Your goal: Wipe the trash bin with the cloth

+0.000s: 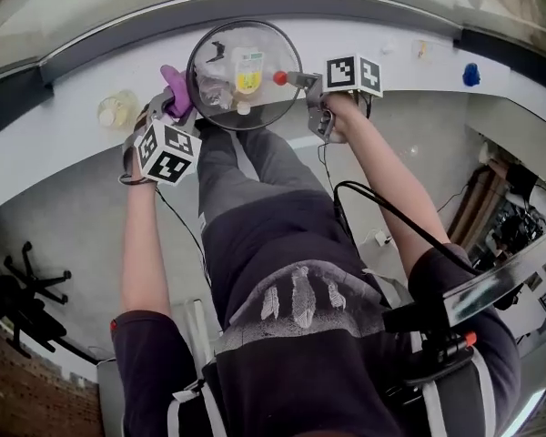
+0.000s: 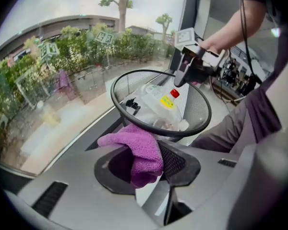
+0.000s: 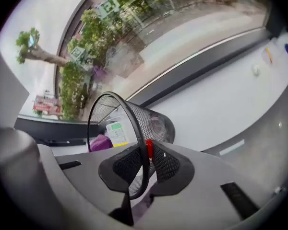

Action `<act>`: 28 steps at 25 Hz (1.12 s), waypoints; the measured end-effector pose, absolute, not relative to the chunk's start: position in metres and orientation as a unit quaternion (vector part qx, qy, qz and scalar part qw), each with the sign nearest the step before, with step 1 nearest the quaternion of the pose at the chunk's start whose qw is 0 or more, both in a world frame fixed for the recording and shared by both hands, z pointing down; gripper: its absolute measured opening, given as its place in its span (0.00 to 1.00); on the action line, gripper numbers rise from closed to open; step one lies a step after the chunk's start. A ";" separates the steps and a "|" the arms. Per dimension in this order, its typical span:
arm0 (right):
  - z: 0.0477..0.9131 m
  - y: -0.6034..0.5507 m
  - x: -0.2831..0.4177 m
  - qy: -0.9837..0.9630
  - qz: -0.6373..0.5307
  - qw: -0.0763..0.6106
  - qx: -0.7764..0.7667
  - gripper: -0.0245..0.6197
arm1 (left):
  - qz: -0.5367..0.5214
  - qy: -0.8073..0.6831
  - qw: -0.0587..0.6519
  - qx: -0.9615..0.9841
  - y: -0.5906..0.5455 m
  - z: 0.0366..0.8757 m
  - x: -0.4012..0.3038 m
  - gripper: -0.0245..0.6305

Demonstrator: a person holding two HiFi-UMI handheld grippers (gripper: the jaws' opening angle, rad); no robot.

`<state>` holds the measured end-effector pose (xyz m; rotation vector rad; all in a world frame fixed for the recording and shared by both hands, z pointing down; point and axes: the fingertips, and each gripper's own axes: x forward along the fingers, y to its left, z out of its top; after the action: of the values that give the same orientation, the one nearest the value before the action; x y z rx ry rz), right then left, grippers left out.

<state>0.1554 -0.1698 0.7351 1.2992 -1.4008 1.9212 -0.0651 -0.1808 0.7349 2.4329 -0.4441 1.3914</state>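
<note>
Clamping trash bin (image 3: 156, 123) rim: right claw (image 3: 145, 159).

I have two claws, the left claw (image 2: 149, 169) and the right claw (image 3: 143, 164), with one marker cube (image 1: 166, 151) on each, two in all. One bin (image 2: 198, 108). One cloth (image 2: 143, 152). Inside the bin: one bottle (image 2: 159, 104) with one red cap (image 2: 174, 93), and one small black bit (image 2: 130, 104). Near the right end of the sill (image 1: 400, 80), one blue thing (image 1: 471, 74).
</note>
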 end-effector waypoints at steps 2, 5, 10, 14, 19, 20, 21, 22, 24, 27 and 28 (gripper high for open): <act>0.734 -0.155 0.155 -0.490 0.710 0.172 0.476 0.12 | 0.480 -0.151 0.169 0.847 -0.159 0.735 -0.061 0.23; 0.733 -0.133 0.150 -0.467 0.741 0.143 0.461 0.12 | 0.489 -0.134 0.167 0.845 -0.130 0.742 -0.051 0.23; 0.740 -0.104 0.114 -0.406 0.796 0.080 0.442 0.13 | 0.480 -0.146 0.197 0.843 -0.116 0.747 -0.048 0.23; 0.734 -0.112 0.106 -0.462 0.759 0.147 0.435 0.19 | 0.485 -0.160 0.202 0.836 -0.125 0.748 -0.059 0.23; 0.717 -0.156 0.147 -0.555 0.637 0.293 0.448 0.27 | 0.470 -0.173 0.232 0.834 -0.145 0.745 -0.059 0.23; 0.718 -0.166 0.156 -0.562 0.617 0.311 0.454 0.27 | 0.471 -0.175 0.230 0.833 -0.147 0.745 -0.060 0.23; 0.721 -0.175 0.161 -0.566 0.612 0.321 0.450 0.27 | 0.470 -0.180 0.232 0.832 -0.150 0.745 -0.063 0.23; 0.724 -0.181 0.160 -0.567 0.620 0.320 0.437 0.26 | 0.467 -0.188 0.237 0.831 -0.155 0.745 -0.065 0.23; 0.730 -0.185 0.150 -0.559 0.661 0.295 0.405 0.22 | 0.462 -0.204 0.243 0.829 -0.168 0.740 -0.069 0.23; 0.732 -0.179 0.148 -0.527 0.704 0.244 0.408 0.12 | 0.459 -0.218 0.229 0.830 -0.182 0.730 -0.075 0.23; 0.733 -0.175 0.149 -0.519 0.712 0.231 0.414 0.12 | 0.459 -0.222 0.224 0.830 -0.186 0.728 -0.078 0.23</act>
<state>0.1485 -0.1754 0.7326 1.1378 -1.4272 1.9571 -0.0778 -0.1855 0.7284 2.2920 -0.6134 1.2682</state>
